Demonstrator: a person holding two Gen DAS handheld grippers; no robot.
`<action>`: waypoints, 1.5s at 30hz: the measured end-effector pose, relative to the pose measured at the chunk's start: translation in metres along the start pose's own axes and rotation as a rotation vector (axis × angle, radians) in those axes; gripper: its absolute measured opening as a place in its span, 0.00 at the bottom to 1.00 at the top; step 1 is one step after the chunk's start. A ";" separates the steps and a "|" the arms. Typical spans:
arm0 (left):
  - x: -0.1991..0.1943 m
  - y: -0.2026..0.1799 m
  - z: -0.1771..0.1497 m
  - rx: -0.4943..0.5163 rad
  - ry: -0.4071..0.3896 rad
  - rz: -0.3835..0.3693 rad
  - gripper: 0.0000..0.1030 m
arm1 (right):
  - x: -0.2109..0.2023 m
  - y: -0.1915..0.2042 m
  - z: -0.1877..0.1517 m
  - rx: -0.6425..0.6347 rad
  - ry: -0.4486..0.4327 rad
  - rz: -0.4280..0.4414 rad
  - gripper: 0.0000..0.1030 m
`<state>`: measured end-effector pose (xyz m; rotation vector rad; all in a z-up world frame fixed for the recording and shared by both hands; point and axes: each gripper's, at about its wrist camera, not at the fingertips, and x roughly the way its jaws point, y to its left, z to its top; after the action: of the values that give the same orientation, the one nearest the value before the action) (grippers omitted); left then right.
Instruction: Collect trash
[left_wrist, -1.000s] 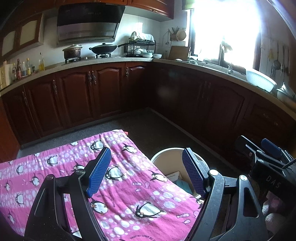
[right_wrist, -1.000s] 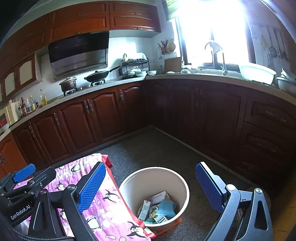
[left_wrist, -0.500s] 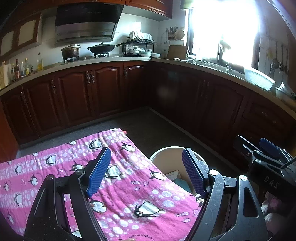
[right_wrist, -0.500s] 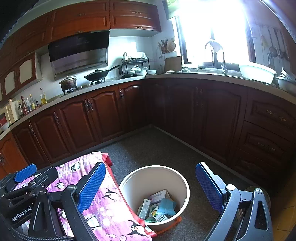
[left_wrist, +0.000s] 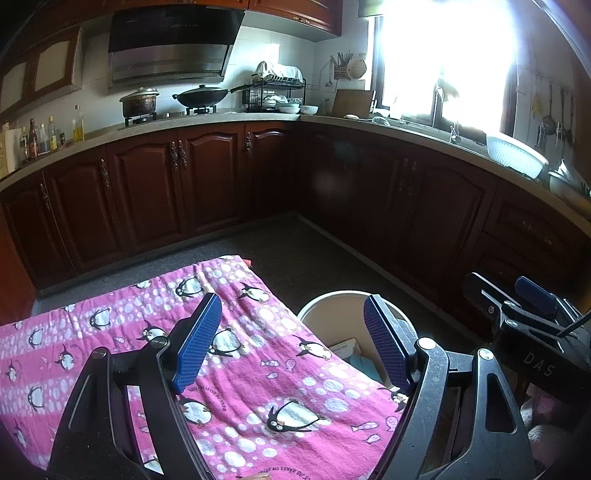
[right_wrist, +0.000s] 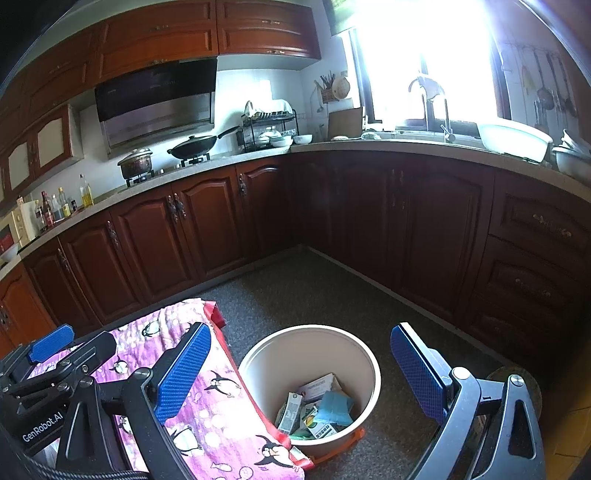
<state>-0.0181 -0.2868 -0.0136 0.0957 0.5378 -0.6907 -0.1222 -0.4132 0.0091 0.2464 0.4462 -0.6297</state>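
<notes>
Trash (right_wrist: 314, 408) in bin (right_wrist: 364, 363), both tools, left (left_wrist: 291, 341), right (right_wrist: 301, 373), angled downward, jaws apart, empty.

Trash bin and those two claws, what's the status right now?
Left gripper open, empty. Right gripper open, empty. Trash bin on floor beside pink penguin cloth, cartons and wrappers inside. Cloth shows no trash, nothing blocking.

Left gripper (left_wrist: 291, 343): jaws wide apart, nothing between the blue pads, hovering above a pink penguin-print cloth (left_wrist: 258, 387). Cream bin (left_wrist: 325, 301): just beside the cloth's right edge, paper scraps inside. Right gripper (left_wrist: 517, 299): at far right. Behind: dark wooden cabinets (left_wrist: 147, 192), wok (left_wrist: 201, 96), pot (left_wrist: 140, 103).
</notes>
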 end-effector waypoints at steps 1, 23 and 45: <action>0.000 0.000 0.000 0.000 0.000 -0.001 0.77 | 0.000 0.001 0.000 -0.001 -0.002 -0.001 0.94; -0.003 0.004 0.002 -0.005 -0.025 0.011 0.77 | -0.005 0.004 0.001 -0.012 -0.028 -0.003 0.94; 0.001 0.004 -0.003 0.008 -0.016 0.000 0.77 | -0.001 0.002 0.003 -0.009 -0.015 -0.001 0.94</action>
<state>-0.0164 -0.2838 -0.0173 0.0972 0.5193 -0.6928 -0.1213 -0.4124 0.0122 0.2331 0.4347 -0.6301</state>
